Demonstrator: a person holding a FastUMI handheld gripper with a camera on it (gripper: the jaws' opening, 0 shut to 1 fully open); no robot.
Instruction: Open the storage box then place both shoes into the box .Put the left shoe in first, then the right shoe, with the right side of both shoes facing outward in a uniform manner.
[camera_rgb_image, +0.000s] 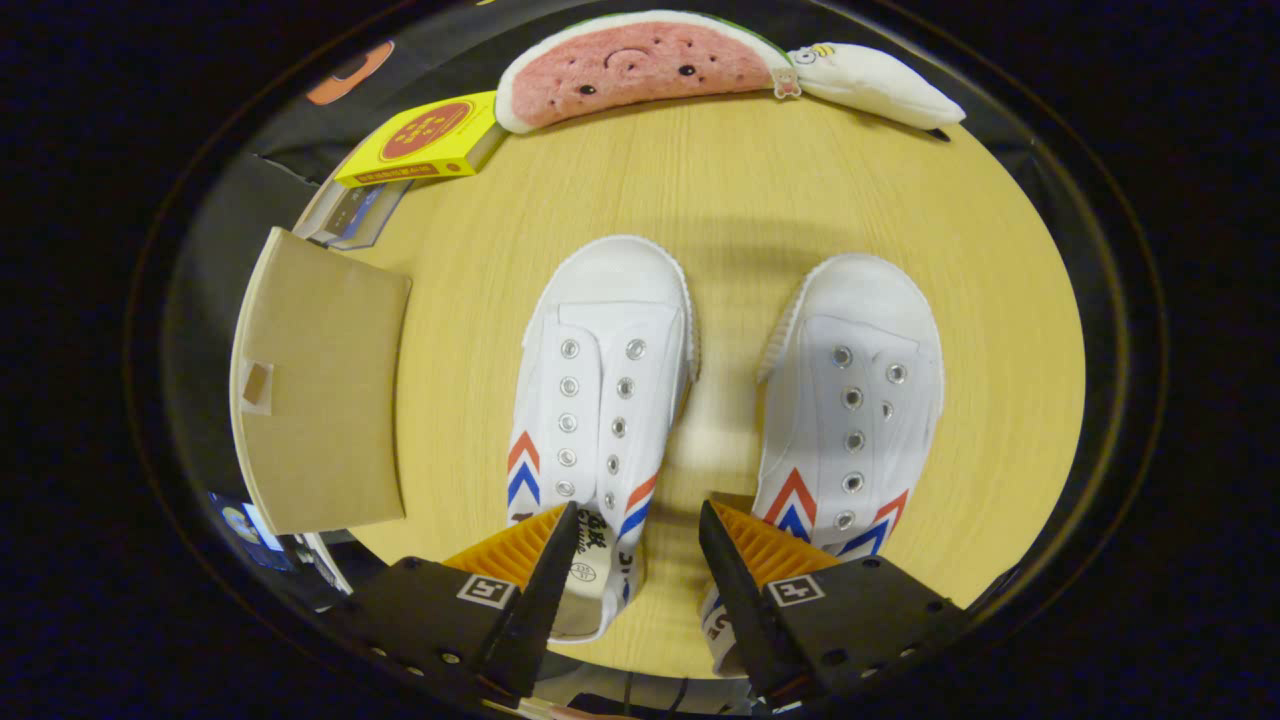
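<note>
Two white canvas shoes with red and blue chevrons stand side by side on the round wooden table (720, 180), toes pointing away from me. The left shoe (605, 370) lies just ahead of my left finger, whose tip overlaps its heel opening. The right shoe (850, 400) lies ahead of my right finger. My gripper (638, 518) is open, hovering above the heels, with bare table showing in the gap between the fingers. A brown cardboard storage box (320, 380) with its lid closed sits left of the left shoe.
A watermelon-slice plush (630, 65) and a white plush (875, 85) lie along the table's far edge. A yellow box (425, 140) rests on a stack of items at the far left, behind the cardboard box.
</note>
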